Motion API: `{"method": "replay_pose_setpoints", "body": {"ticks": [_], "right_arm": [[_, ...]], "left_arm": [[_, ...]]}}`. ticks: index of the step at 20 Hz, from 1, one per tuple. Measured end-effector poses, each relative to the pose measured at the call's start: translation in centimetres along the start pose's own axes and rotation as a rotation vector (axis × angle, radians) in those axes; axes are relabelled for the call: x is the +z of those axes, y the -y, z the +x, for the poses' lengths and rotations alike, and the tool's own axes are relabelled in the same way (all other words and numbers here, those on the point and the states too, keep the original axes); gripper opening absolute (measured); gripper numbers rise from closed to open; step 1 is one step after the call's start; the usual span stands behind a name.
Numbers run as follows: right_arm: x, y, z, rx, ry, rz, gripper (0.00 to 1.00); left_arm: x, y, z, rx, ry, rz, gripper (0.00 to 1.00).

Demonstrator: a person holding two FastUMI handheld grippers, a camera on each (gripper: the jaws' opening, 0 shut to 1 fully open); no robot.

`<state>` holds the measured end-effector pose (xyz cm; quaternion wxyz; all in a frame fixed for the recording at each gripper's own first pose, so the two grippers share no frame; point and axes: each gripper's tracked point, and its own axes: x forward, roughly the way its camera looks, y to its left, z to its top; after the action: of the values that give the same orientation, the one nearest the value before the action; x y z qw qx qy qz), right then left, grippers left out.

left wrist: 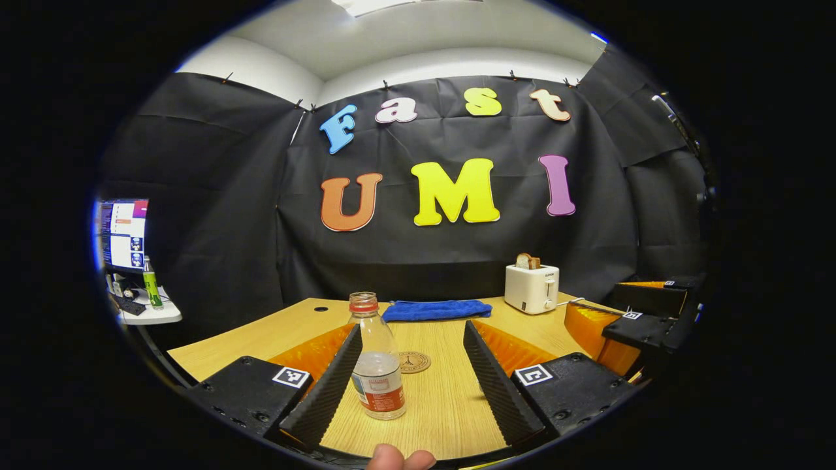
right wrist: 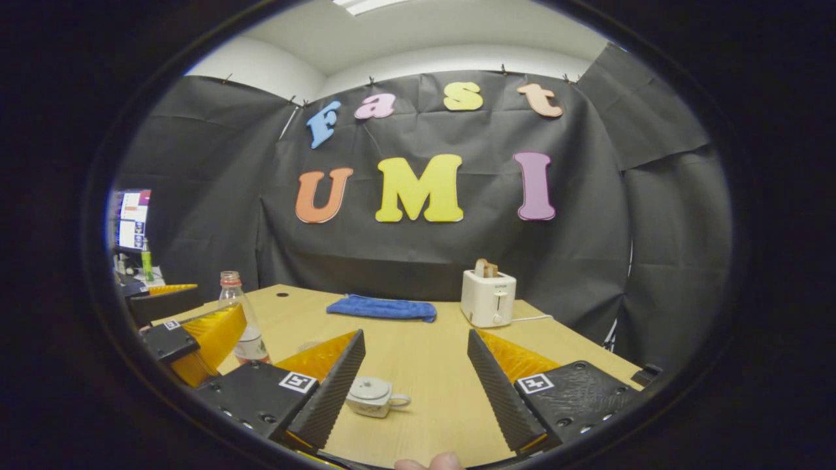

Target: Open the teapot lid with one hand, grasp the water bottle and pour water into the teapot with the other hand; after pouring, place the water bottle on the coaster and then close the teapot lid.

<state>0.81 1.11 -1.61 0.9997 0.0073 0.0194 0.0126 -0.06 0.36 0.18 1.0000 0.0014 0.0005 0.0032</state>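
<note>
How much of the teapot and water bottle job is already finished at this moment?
Nothing looks done yet. The teapot sits on the table with its lid on. The water bottle stands uncapped on the table, not on the coaster behind it. The left gripper is open with the bottle beside one of its fingers; the right gripper is open near the teapot. Lifting the lid, pouring, placing and closing all remain.

A white toaster (left wrist: 531, 288) with bread (left wrist: 526, 261) in its slots stands on the wooden table (left wrist: 444, 405), far ahead of the fingers and beyond the right one. A folded blue cloth (left wrist: 436, 309) lies ahead between the two fingers, near the table's back edge. Far off to the left of the left finger, a lit monitor (left wrist: 123, 234) and a green bottle (left wrist: 151, 284) stand on a side table (left wrist: 157, 316).
</note>
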Motion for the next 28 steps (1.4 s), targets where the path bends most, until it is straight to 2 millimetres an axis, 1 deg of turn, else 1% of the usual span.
{"method": "replay_pose_setpoints", "body": {"ticks": [1,2,4,5,7,9,13,14,15,16,17,18,21,22,23,24,25,26,27,28], "right_arm": [[-0.5,-0.2,0.2,0.001,-0.004,0.0,0.95],[-0.9,-0.4,0.5,0.0,-0.006,0.0,0.95],[-2.4,-1.2,1.2,0.01,-0.03,0.002,0.95],[-3.1,-1.7,1.6,0.017,-0.043,0.004,0.97],[-4.4,-2.5,2.4,0.03,-0.068,0.005,0.95],[-5.6,-3.2,3.3,0.038,-0.088,0.003,0.95],[-7.9,-3.9,5.0,0.042,-0.14,-0.011,0.95],[-8.3,-4.1,5.4,0.045,-0.15,-0.015,0.97],[-8.5,-4.2,5.7,0.048,-0.158,-0.021,0.95],[-8.8,-4.3,6.1,0.048,-0.167,-0.03,0.97],[-9.1,-4.6,6.4,0.051,-0.174,-0.038,0.95],[-9.3,-4.9,6.6,0.053,-0.181,-0.047,0.97],[-9.8,-5.5,7.2,0.069,-0.2,-0.068,0.86],[-9.8,-5.7,7.2,0.075,-0.2,-0.068,0.77],[-9.9,-6.0,7.1,0.082,-0.205,-0.074,0.76],[-9.9,-6.3,7.0,0.09,-0.204,-0.076,0.68],[-10.1,-6.4,7.1,0.089,-0.209,-0.075,0.67],[-10.1,-6.8,7.1,0.101,-0.212,-0.067,0.56],[-10.4,-6.5,7.1,0.099,-0.221,-0.058,0.56],[-10.5,-6.7,7.6,0.105,-0.224,-0.052,0.43]], "left_arm": [[0.1,-0.2,0.0,0.002,0.001,-0.001,0.98],[0.1,-0.3,0.1,0.003,-0.001,-0.001,0.98],[0.1,-0.7,0.1,0.007,-0.005,-0.003,0.98],[0.1,-0.8,0.1,0.01,-0.005,-0.003,0.98],[0.4,-1.2,0.1,0.017,-0.001,-0.001,0.98],[0.6,-2.2,0.2,0.031,0.004,0.008,0.98],[0.6,-3.7,0.6,0.058,-0.001,-0.006,0.98],[0.7,-4.0,0.7,0.063,-0.001,-0.012,0.98],[0.7,-4.3,0.6,0.068,-0.001,-0.017,0.98],[0.8,-4.5,0.5,0.072,-0.002,-0.019,0.98],[0.8,-4.8,0.7,0.077,-0.003,-0.02,0.98],[0.7,-5.1,0.7,0.083,-0.004,-0.021,0.98],[0.2,-5.4,1.0,0.092,-0.014,-0.022,0.98],[0.1,-5.5,1.0,0.094,-0.016,-0.023,0.98],[0.1,-5.6,1.0,0.097,-0.018,-0.021,0.98],[0.1,-5.7,1.0,0.103,-0.019,-0.018,0.98],[0.0,-5.8,1.1,0.107,-0.02,-0.017,0.98],[-0.1,-5.9,1.2,0.108,-0.022,-0.019,0.98],[0.0,-5.9,1.2,0.11,-0.022,-0.023,0.98],[-0.1,-5.9,1.2,0.111,-0.022,-0.026,0.98]]}}
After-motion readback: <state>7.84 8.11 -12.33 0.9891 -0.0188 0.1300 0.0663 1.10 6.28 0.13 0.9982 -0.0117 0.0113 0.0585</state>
